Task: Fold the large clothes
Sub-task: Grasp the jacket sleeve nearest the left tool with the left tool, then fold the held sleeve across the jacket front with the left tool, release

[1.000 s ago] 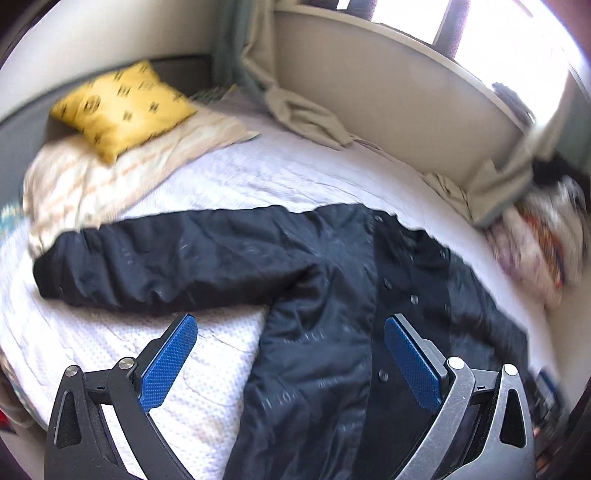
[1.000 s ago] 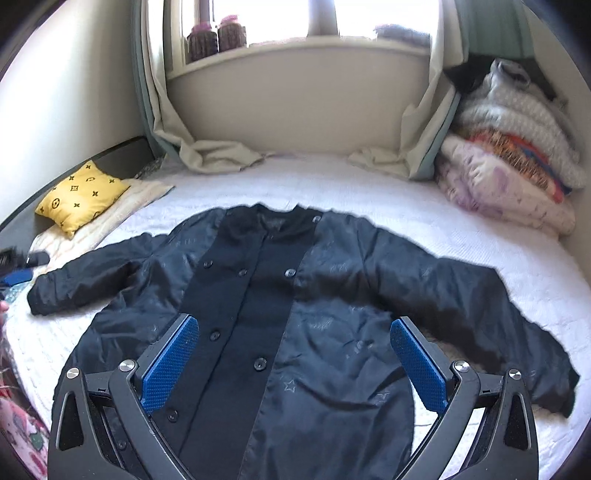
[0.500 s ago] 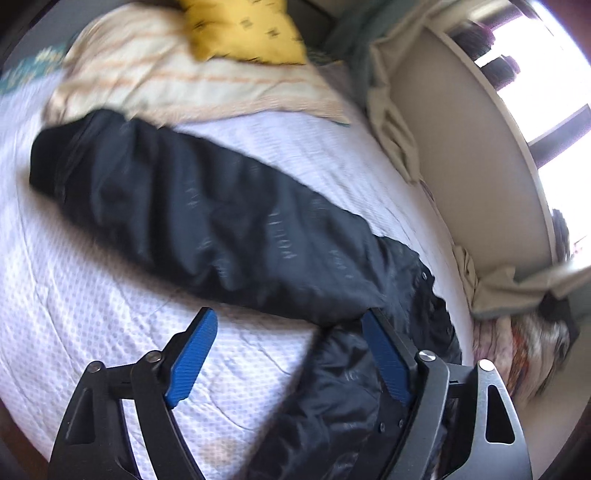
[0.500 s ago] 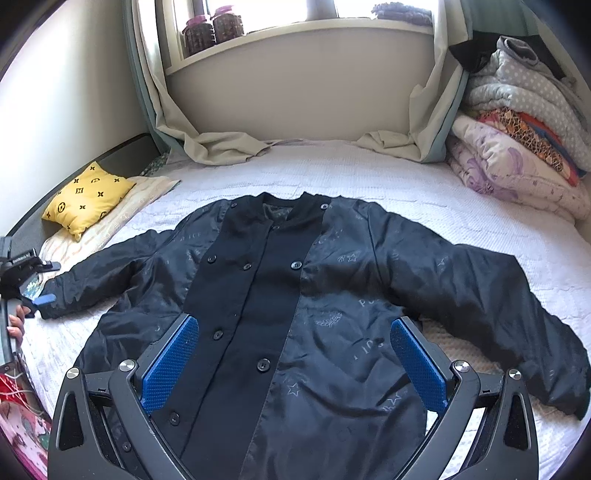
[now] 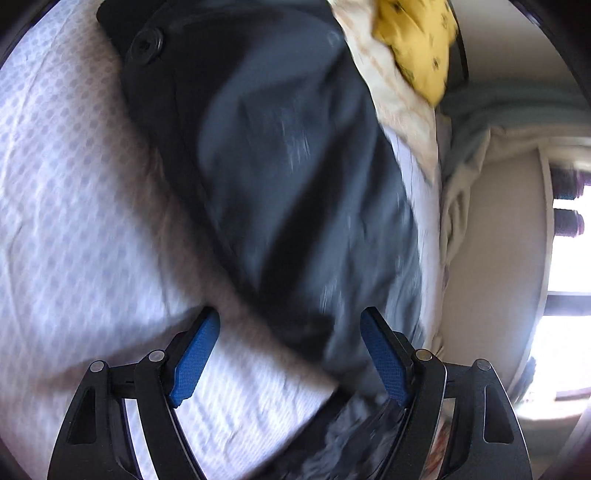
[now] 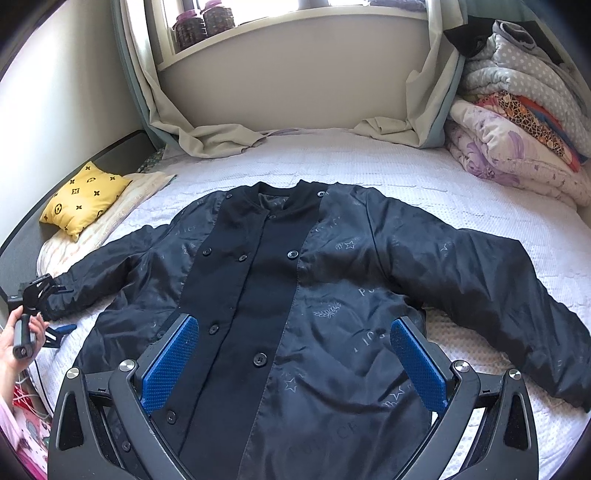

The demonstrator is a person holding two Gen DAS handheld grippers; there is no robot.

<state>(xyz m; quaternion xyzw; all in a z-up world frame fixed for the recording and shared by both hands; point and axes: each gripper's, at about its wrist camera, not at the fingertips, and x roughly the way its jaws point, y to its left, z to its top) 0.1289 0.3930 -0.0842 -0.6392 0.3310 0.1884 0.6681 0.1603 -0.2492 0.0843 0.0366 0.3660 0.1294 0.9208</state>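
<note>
A dark navy button-front jacket [image 6: 295, 302] lies face up on the white bed [image 6: 369, 162], sleeves spread to both sides. My right gripper [image 6: 291, 354] is open and empty, hovering over the jacket's lower front. My left gripper [image 5: 288, 354] is open and empty, close above the left sleeve [image 5: 288, 177] near its buttoned cuff [image 5: 146, 42]; this view is blurred. In the right wrist view the left gripper [image 6: 51, 299] sits at the cuff of the left sleeve [image 6: 110, 266], held by a hand.
A yellow patterned pillow [image 6: 85, 199] on a cream blanket lies at the bed's left. Folded quilts [image 6: 517, 122] are stacked at the right. Curtains [image 6: 214, 136] drape onto the bed under the window sill, which holds jars [image 6: 203, 22].
My left gripper has swung left and down along the left sleeve to its cuff, now very close to the fabric. My right gripper has risen slightly; the jacket lies unchanged.
</note>
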